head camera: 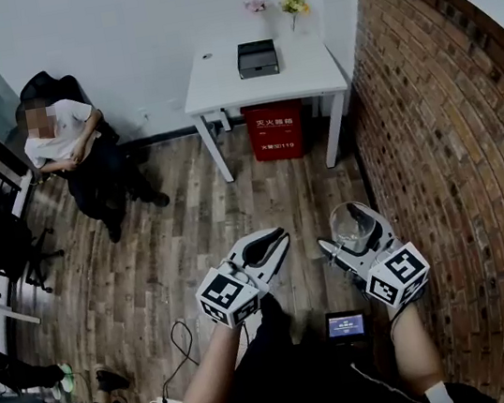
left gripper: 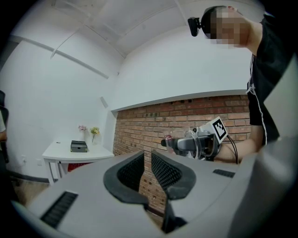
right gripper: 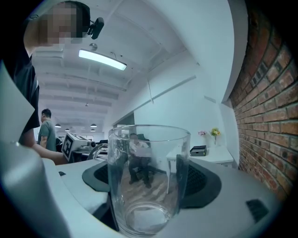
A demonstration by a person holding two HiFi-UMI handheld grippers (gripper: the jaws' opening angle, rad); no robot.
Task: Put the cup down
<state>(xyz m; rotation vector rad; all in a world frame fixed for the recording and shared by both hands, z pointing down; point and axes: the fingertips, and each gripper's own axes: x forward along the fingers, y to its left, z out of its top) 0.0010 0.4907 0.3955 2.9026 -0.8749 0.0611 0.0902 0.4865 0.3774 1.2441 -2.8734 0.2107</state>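
Head view is showing the person standing on a wooden floor (head camera: pixel 189 225) beside a brick wall (head camera: pixel 455 164), holding both grippers out in front at about waist height. The right gripper (head camera: pixel 351 227) is gripping a clear, empty glass cup (head camera: pixel 354 223). In the right gripper view the cup (right gripper: pixel 149 176) is standing upright between the two dark ribbed pads, which are pressing on its sides, and its handle is pointing left. The cup is hanging in the air over the floor, well apart from the white table (head camera: pixel 214 83) standing against the far wall.

The left gripper (head camera: pixel 273 243) is hovering just beside the right one. In the left gripper view its jaws (left gripper: pixel 148 165) are standing slightly apart with only a narrow gap, and nothing is sitting between them. Further off in that view, the right gripper (left gripper: pixel 186 143) is carrying the cup (left gripper: pixel 174 138).

Each gripper is wearing a cube of black-and-white square markers. A black box (head camera: pixel 257 57) is resting on the table, with yellow flowers (head camera: pixel 295 4) and pink flowers (head camera: pixel 255 4) at its back edge. A red cabinet (head camera: pixel 275 130) is sitting under the table, bearing white Chinese characters and the number 119. A seated person (head camera: pixel 63 145) is occupying a chair at the left. A small lit screen (head camera: pixel 346 325) is showing at the holder's waist, its text too small to read.
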